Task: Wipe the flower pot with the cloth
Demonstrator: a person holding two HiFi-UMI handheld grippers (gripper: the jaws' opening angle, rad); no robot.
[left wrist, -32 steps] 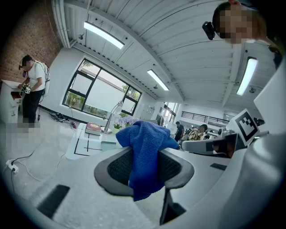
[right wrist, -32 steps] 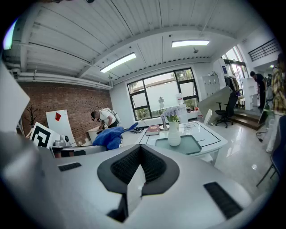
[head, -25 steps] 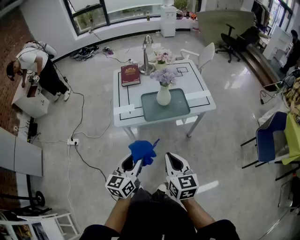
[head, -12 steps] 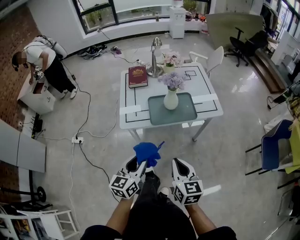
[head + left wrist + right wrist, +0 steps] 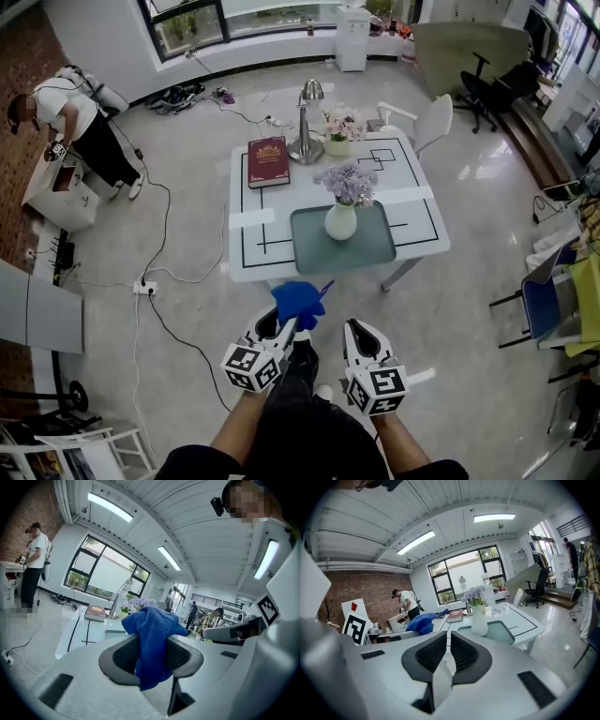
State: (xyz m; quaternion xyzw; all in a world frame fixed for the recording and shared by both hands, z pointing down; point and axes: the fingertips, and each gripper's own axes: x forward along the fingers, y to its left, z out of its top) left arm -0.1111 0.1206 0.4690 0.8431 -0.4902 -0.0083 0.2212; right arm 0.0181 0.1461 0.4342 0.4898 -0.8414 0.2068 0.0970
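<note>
L tongs (image 5: 279, 328) clamp cloth (image 5: 298, 302), R tongs (image 5: 358, 336) prob. closed, both aimed at table (image 5: 424, 223).

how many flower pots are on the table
2. A white vase stands on the green mat at the near side of the table. A smaller pot sits at the far side, beside the lamp. None looks hidden.

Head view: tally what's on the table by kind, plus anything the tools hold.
Flower pots: 2
Book: 1
Lamp: 1
Mat: 1
Cloth: 1, in the left tool
Total: 6
</note>
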